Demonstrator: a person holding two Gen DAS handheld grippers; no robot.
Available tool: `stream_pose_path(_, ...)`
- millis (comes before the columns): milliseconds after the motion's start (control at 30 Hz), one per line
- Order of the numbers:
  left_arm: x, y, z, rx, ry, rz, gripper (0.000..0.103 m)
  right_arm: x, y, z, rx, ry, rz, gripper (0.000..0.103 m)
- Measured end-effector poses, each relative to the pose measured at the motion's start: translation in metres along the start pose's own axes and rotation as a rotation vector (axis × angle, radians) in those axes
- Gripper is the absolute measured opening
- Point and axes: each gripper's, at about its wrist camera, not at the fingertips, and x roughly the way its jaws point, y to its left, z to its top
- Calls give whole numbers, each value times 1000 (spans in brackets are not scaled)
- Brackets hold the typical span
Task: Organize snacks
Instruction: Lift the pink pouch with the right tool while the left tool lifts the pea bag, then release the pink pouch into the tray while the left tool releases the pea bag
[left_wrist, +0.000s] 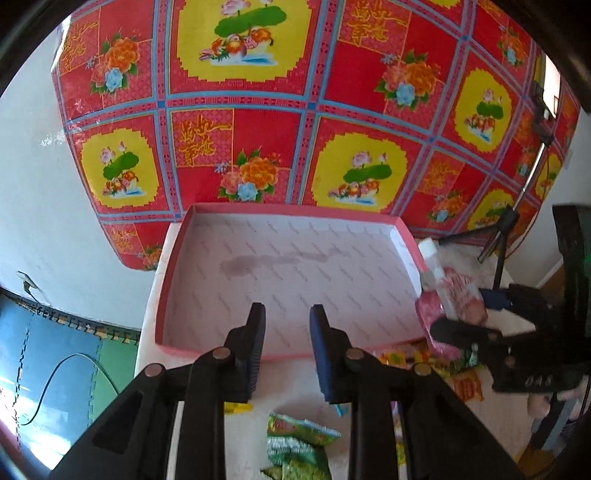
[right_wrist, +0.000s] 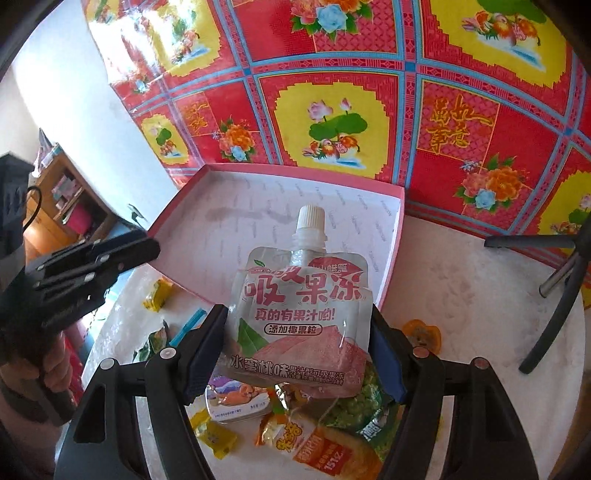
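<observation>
A pink shallow box (left_wrist: 408, 236) with a white patterned inside stands open on the white table; it also shows in the right wrist view (right_wrist: 391, 266). My right gripper (right_wrist: 297, 345) is shut on a pink peach jelly pouch (right_wrist: 303, 314) with a white cap, held upright above the table just in front of the box. In the left wrist view the pouch (left_wrist: 456, 291) and right gripper (left_wrist: 471, 319) hang beside the box's right wall. My left gripper (left_wrist: 288, 321) is open and empty over the box's near edge.
Loose snack packets lie on the table: green bags (left_wrist: 299, 443), yellow candies (right_wrist: 216, 437), an orange packet (right_wrist: 328, 448), a green pea bag (right_wrist: 362, 410). A tripod (right_wrist: 554, 288) stands at the right. A red floral cloth (left_wrist: 295, 92) hangs behind.
</observation>
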Motion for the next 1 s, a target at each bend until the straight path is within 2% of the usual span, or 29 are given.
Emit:
stream_pose_path(67, -3, 0, -6, -15, 18, -15, 28, -2, 3, -1, 1, -3, 7, 74)
stream_pose_path(133, -5, 0, -12, -35, 36, -25, 35, -6, 6, -3, -6, -9, 7, 74)
stream_pose_path(200, -6, -1, -20, -50, 59, -31, 37, -9, 9, -6, -14, -8, 8, 74)
stream_pose_path(433, -6, -8, -49, -43, 146, -24, 49, -17, 15, -13, -26, -11, 17, 74)
stream_pose_path(667, -1, -13, -69, -8, 210, -3, 50, -17, 16, -19, -12, -8, 23, 74)
stream_pose_path(1000, 11, -7, -83, -21, 241, 27, 50, -15, 15, -19, -13, -2, 16, 74)
